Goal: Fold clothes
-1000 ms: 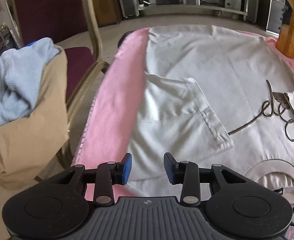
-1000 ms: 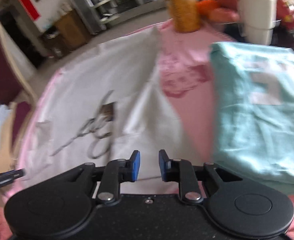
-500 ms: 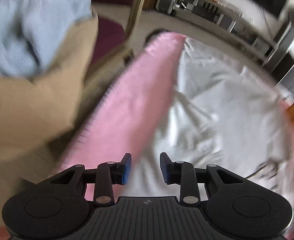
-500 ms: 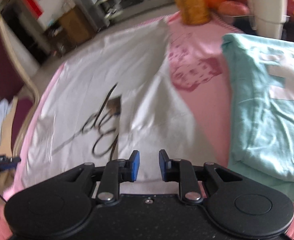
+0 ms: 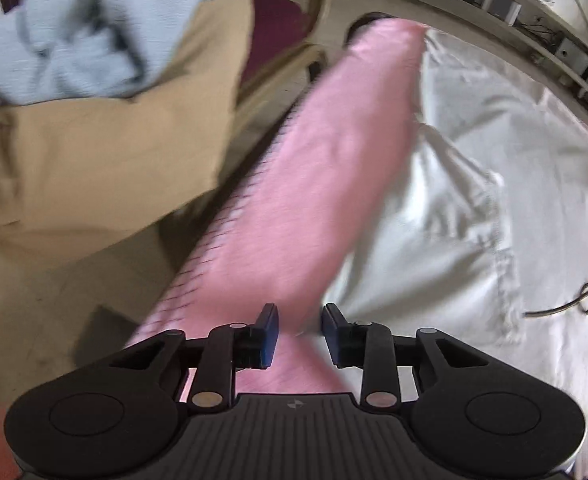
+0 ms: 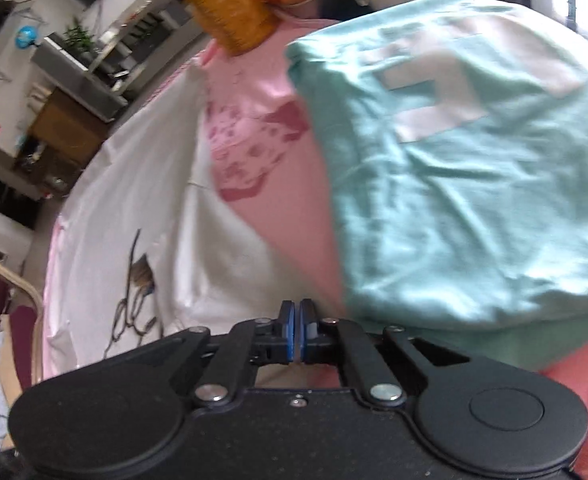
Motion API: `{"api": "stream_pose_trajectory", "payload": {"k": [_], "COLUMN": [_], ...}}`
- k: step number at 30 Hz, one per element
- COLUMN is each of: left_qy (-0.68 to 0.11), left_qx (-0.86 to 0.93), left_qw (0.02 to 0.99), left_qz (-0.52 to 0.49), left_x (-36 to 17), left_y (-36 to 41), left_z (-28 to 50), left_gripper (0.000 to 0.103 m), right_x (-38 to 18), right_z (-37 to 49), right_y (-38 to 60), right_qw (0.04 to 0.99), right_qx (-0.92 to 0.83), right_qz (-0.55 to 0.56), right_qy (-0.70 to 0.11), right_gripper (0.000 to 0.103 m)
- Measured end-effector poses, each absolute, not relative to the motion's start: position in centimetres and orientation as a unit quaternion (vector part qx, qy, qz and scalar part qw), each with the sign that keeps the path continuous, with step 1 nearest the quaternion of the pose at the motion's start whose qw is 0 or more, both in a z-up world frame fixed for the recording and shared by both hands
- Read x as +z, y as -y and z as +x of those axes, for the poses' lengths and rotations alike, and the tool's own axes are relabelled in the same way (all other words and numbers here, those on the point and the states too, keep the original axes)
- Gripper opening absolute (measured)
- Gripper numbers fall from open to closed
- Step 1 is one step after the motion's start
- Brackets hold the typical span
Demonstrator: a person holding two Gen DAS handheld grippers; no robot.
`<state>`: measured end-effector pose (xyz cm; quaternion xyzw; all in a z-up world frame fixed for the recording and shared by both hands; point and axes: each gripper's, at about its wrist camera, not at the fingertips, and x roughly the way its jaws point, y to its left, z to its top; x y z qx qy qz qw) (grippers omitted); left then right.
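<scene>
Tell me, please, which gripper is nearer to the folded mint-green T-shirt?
Right. The right gripper sits just beside the mint-green T-shirt; the left gripper hovers across the table, at the pink cloth's edge.

A chair (image 5: 294, 20) with a maroon seat and a curved pale wooden frame stands beside the table's pink cloth (image 5: 326, 184), on a beige floor (image 5: 378, 0). Low grey shelving (image 5: 534, 20) holding boxes and electronics runs along the far wall. In the right wrist view, a brown wooden cabinet (image 6: 67, 122), metal shelves (image 6: 93, 60) with potted plants (image 6: 79, 34) and white walls show in daylight.
</scene>
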<state>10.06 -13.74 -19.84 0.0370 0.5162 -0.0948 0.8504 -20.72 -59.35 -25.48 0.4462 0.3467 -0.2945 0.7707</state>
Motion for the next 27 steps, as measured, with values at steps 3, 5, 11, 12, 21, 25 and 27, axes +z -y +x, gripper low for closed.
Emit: {"api": "stream_pose_trajectory", "payload": {"k": [3, 5, 11, 12, 21, 25, 27], "left_qy": [-0.488, -0.474, -0.455, -0.455, -0.47, -0.479, -0.492], "left_qx": [-0.098, -0.15, -0.283, -0.293, -0.309, -0.319, -0.325], "left_qw": [0.866, 0.866, 0.836, 0.831, 0.806, 0.794, 0.784], "left_qz": [0.055, 0.053, 0.118, 0.129, 0.185, 0.195, 0.192], "left_x": [-19.0, -18.4, -18.9, -19.1, -21.3, -21.0, -20.5], "left_y": [13.8, 14.7, 19.2, 19.7, 20.7, 20.3, 19.7], "left_z": [8.9, 7.7, 2.4, 1.8, 0.1, -0.4, -0.1], "left_gripper": [0.023, 0.024, 0.034, 0.034, 0.034, 0.034, 0.034], "right_x": [-24.7, -24.1, -23.7, -23.7, -25.1, -22.9, -21.7], "right_z": [-21.2, -21.0, -18.0, -17.8, -16.9, -16.8, -16.6], "right_y": [58.9, 58.2, 54.3, 53.5, 49.2, 49.5, 49.8], "right_qw": [0.784, 0.801, 0.842, 0.845, 0.84, 0.851, 0.856], "right_qx": [-0.284, -0.257, -0.109, -0.096, -0.045, -0.052, -0.057], "right_qz": [0.439, 0.431, 0.366, 0.352, 0.28, 0.279, 0.281], "right_qy": [-0.333, -0.327, -0.382, -0.391, -0.463, -0.442, -0.43], "right_gripper": [0.014, 0.014, 0.019, 0.019, 0.02, 0.022, 0.024]}}
